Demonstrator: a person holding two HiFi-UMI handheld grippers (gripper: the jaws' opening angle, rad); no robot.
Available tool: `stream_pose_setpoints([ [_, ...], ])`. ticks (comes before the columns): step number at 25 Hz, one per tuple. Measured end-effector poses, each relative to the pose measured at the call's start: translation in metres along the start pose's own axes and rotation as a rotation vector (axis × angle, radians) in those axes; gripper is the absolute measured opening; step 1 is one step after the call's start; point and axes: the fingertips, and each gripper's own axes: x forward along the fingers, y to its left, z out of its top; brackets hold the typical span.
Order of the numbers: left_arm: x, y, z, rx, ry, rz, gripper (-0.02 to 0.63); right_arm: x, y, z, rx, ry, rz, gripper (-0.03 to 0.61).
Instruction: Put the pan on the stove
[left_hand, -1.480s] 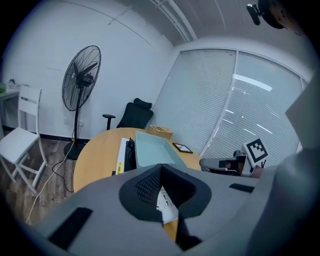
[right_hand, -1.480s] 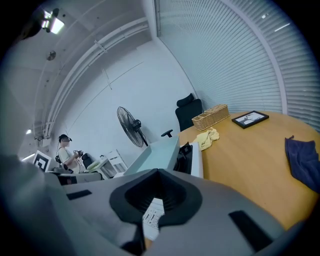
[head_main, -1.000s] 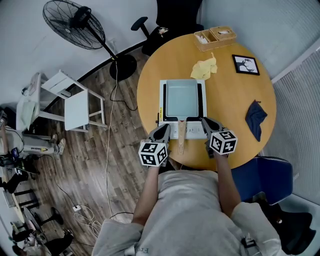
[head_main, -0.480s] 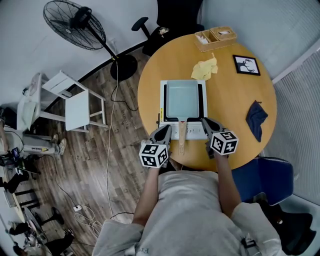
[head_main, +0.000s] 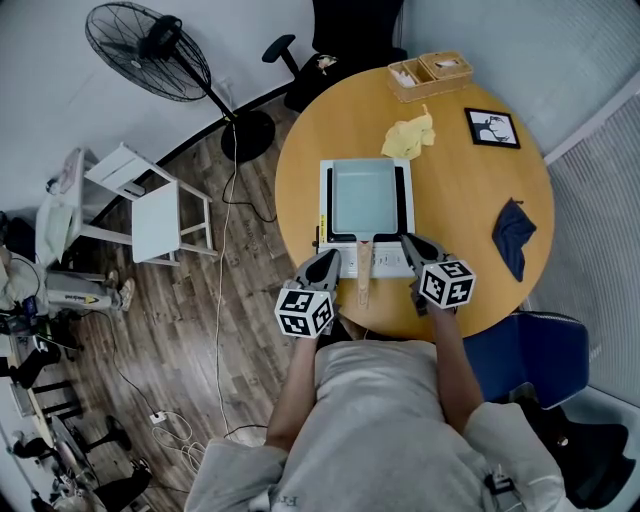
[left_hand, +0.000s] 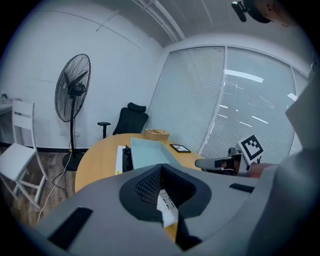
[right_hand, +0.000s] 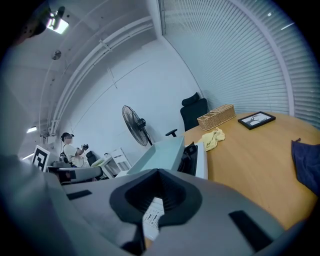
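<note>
Starting in the head view, the pan (head_main: 364, 195) is sitting squarely on the stove (head_main: 385, 262), which is resting on the round bench (head_main: 460, 200). The pan's wooden handle (head_main: 362, 278) is pointing back toward the person. The left gripper (head_main: 328, 262) and the right gripper (head_main: 408, 246) are hovering just beside that handle, one on each side, neither one touching it. Beyond the stove a yellow cloth (head_main: 410, 135), a basket (head_main: 430, 75) and a framed picture (head_main: 491, 129) are lying on the bench, and a blue cloth (head_main: 512, 238) is lying off to the right. Over to the left gripper view: its fingers (left_hand: 137, 192) are pressing together with nothing between them, aiming at the stove's front panel, the pan showing just beyond. Now the right gripper view, and it is the same story: the fingers (right_hand: 177, 192) are closing on each other, empty, with the pan rising right behind them and the yellow cloth lying further back.
</note>
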Motion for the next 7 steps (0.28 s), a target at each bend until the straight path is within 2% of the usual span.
stream_pose_setpoints([
  [3,-0.0001,0.0004,0.0032,0.001,0.001,0.001,0.028,0.0003,0.0001,0.0010,0.000,-0.001,-0.002,0.022],
  [7,0.0005,0.0064,-0.0004,-0.009,0.024,0.040,0.028,0.0011,0.0003,0.0002,-0.003,-0.002,-0.001,0.021],
])
